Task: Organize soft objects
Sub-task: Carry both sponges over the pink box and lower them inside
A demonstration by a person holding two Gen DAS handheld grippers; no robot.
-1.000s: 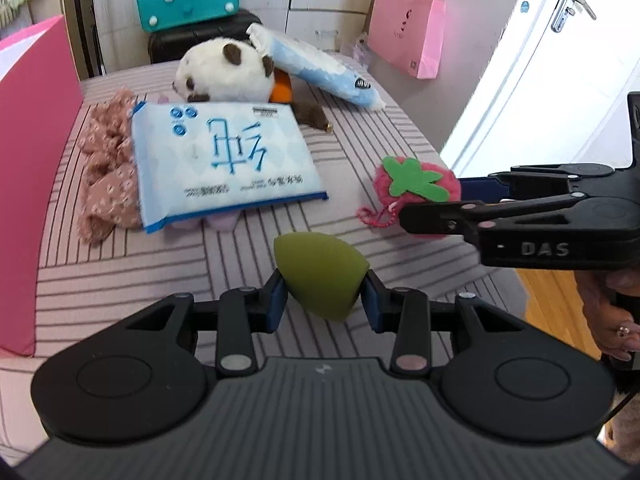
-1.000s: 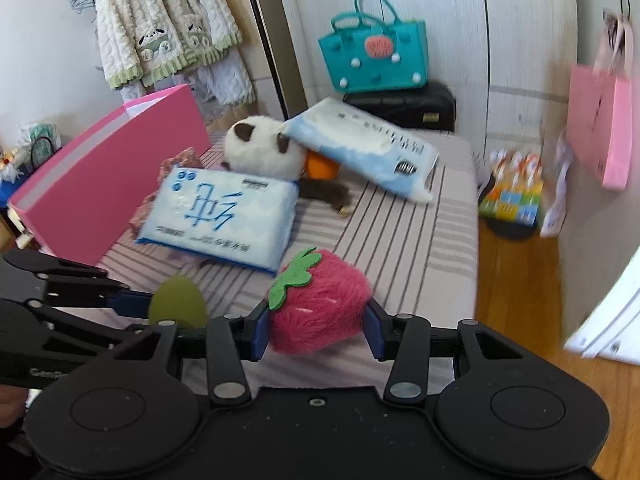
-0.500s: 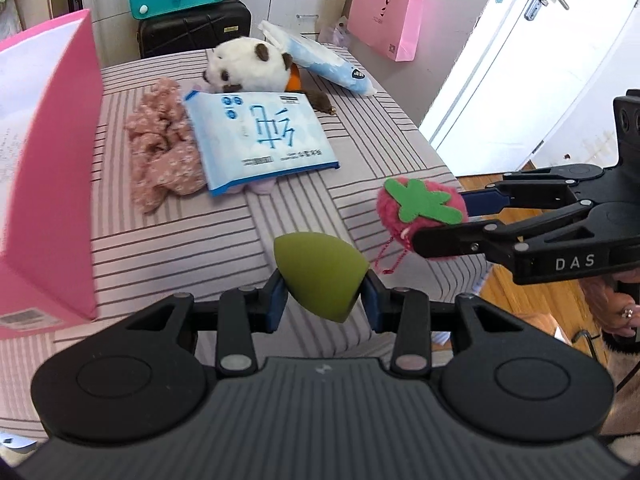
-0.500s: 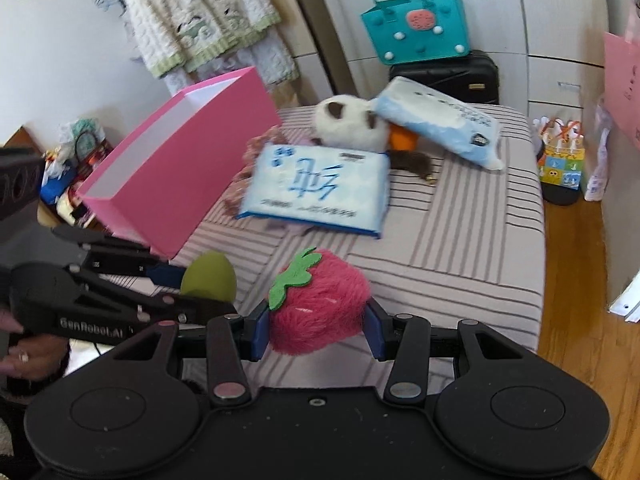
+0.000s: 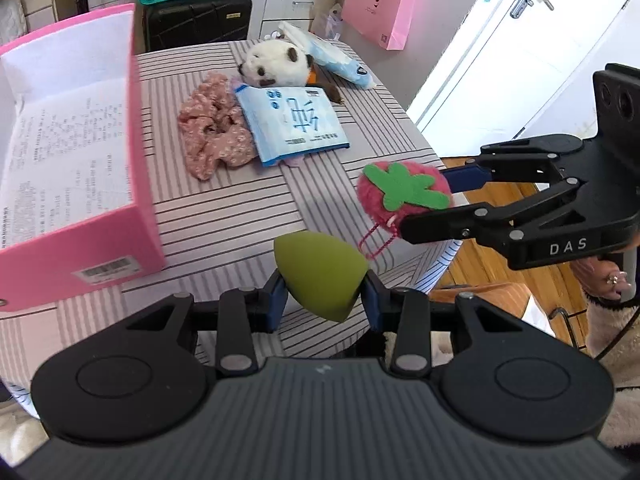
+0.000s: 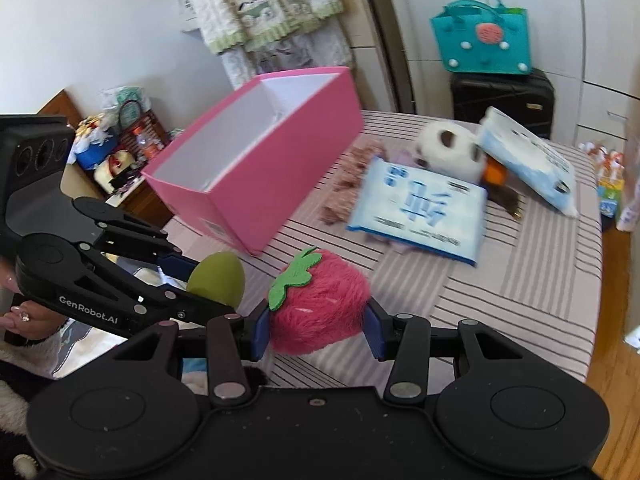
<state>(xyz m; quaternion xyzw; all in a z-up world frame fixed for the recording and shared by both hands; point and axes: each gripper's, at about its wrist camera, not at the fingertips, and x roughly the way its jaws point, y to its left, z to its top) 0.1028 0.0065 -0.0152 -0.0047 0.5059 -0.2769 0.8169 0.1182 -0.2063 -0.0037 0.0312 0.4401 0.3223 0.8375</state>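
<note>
Fingers of the left gripper are closed on the green sponge, and the right gripper clamps the pink strawberry plush, both at lower centre. Compared with a second ago both are lifted higher and pulled back, and the open pink box now fills the left of the frame, so dropping seems next. Further up, tissue packs and the panda toy lie on the striped table; bags stand behind.

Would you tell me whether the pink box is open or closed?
Open: the pink box has no lid on top, and its white inner walls show from above.
</note>
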